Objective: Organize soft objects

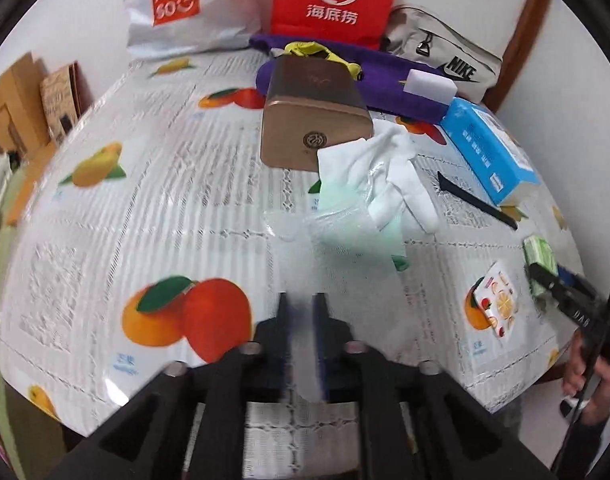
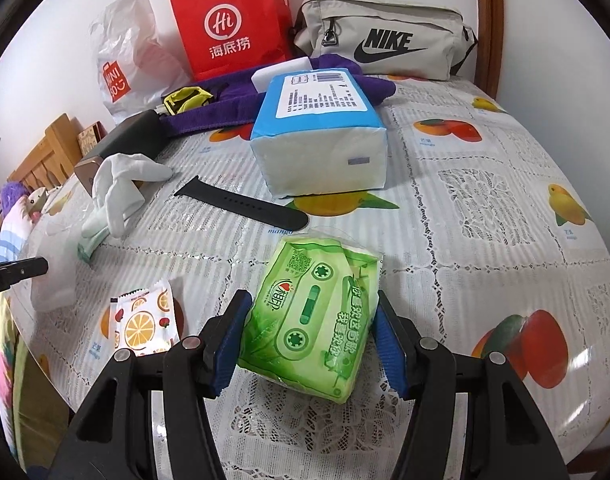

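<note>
The green tissue pack (image 2: 311,316) sits on the fruit-print tablecloth (image 2: 485,208), squeezed between the right gripper (image 2: 311,336) pads. The left gripper (image 1: 303,320) looks barely parted with a blurry clear bag (image 1: 305,240) between its fingers; can't tell if it's gripping.

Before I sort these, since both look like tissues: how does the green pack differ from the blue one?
The green tissue pack is smaller, crinkled and lies flat between the right tool pads. The blue tissue pack is bigger, blockier and stands free behind the black watch strap. Both are soft plastic-wrapped packs on the tablecloth.
</note>
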Demonstrator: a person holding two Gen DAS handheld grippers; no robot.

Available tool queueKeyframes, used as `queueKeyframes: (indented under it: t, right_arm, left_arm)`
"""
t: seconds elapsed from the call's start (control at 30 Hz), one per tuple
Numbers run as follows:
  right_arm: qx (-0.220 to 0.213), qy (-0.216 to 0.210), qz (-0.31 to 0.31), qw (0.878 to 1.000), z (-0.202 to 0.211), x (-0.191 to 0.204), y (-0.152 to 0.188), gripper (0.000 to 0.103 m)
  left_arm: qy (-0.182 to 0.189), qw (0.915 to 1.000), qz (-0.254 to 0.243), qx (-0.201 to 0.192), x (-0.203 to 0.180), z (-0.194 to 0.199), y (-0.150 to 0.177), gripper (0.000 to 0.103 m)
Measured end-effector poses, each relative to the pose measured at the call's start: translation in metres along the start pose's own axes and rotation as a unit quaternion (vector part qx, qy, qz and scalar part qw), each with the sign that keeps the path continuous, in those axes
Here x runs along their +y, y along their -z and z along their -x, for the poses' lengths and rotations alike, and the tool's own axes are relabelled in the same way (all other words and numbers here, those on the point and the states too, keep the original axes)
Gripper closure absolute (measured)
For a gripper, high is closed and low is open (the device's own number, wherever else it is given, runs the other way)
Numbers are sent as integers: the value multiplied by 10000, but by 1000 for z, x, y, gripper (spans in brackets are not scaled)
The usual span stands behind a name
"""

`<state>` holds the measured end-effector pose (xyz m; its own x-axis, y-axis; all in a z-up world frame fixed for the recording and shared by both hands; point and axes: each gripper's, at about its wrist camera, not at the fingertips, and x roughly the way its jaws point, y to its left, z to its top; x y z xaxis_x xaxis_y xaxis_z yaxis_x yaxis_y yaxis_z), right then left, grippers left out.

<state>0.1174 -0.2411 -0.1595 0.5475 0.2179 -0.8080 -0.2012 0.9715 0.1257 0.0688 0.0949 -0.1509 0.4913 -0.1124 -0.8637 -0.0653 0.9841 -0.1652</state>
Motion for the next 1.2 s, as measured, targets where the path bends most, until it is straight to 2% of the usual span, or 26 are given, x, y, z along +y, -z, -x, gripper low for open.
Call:
queueKeyframes:
  t: [0.03,0.07,0.1,0.2,0.33,0.37,0.4,0.5,0.53,0.57,0.6,0.63,0.7,0.77,0.8,0.9,1.2]
  right_arm:
    - [6,3,6,10000,0,0,0,43]
    - [12,2,13,10000,0,1,0,43]
    - [24,-6,24,10000,0,1,-1,43]
    - [42,-2,40,10000,-1,2,-1,43]
    - [48,24,72,10000,-2,3,-1,42]
    - [52,19,78,10000,-2,4,-2,42]
    - [56,7,86,9999,-2,4,-2,42]
    - [54,0,96,9999,-3,5,-2,42]
    - [50,5,108,9999,-4,5,-2,42]
    - [43,11,119,9999,-4,5,-1,42]
    - [21,17,130,9999,-3,5,0,42]
    - [0,21,134,9999,-3,5,0,42]
    - [-24,29,143,9999,-3,5,1,43]
    - [-32,42,142,9999,-3,5,1,43]
    - [-30,45,137,9999,-3,5,1,43]
    - [-2,38,129,9999,-2,6,0,44]
    - [-117,105,194,9997,20,8,-9,44]
  left_arm:
    - [71,9999,72,37,-1,-1,-1,61]
    - [92,9999,117,28,-2,-2,-1,42]
    - [95,9999,122,1,-5,-3,-3,37]
    - [82,9999,73,7,-16,-7,-4,34]
    - [-123,9997,-54,201,-34,-26,-2,32]
    - [-223,9996,-142,110,-39,-28,-1,24]
    - [-316,9993,-209,69,-42,-30,1,20]
    - [-749,9959,-509,-2,-53,-38,4,16]
    - [-791,9954,-534,-55,-53,-38,5,17]
    - [-764,9960,-443,-96,-50,-36,5,21]
    - [-820,9956,-421,-153,-48,-34,5,34]
    - [-844,9953,-417,-228,-45,-31,5,41]
    - [-818,9956,-358,-290,-37,-26,4,71]
    - [-715,9968,-247,-275,-24,-23,2,87]
    - [-628,9975,-198,-255,-20,-20,2,92]
    - [-219,9996,23,-166,-7,-16,1,94]
    - [-83,9992,43,-399,-11,12,-3,94]
